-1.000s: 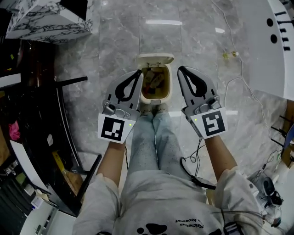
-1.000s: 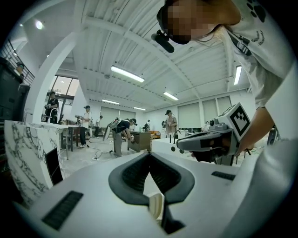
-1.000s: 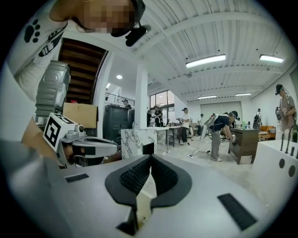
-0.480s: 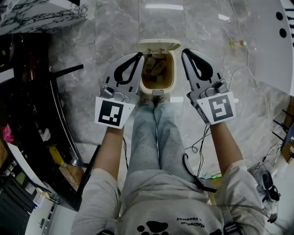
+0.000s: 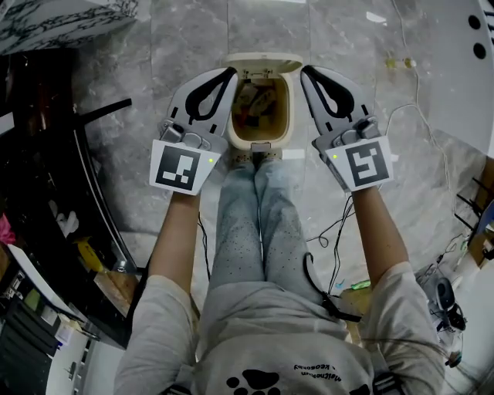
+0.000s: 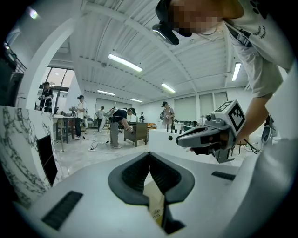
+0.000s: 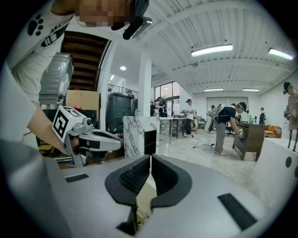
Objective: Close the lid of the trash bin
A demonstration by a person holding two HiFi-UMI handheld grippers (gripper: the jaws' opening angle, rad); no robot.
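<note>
A cream trash bin [image 5: 292, 108] stands on the grey floor in front of my feet, with rubbish inside. Its lid [image 5: 262, 60] stands open at the far side. My left gripper [image 5: 229, 74] is shut and empty, its tip by the bin's left rim. My right gripper [image 5: 306, 72] is shut and empty too, by the right rim. In the left gripper view the jaws [image 6: 149, 156] are pressed together, with a cream piece of the bin [image 6: 154, 201] showing below them and the right gripper [image 6: 205, 137] alongside. The right gripper view shows its jaws [image 7: 150, 159] together and the left gripper [image 7: 95, 139] beside it.
My legs [image 5: 258, 224] are just short of the bin. A black rack [image 5: 85, 170] runs along the left, with a marble block [image 5: 62, 19] behind it. A white unit [image 5: 463, 62] stands at the right, and cables [image 5: 401, 116] lie on the floor. Several people work far off.
Both grippers have sunk towards the bin together and now flank its rim more closely. The jaws stayed shut and the lid has not moved.
</note>
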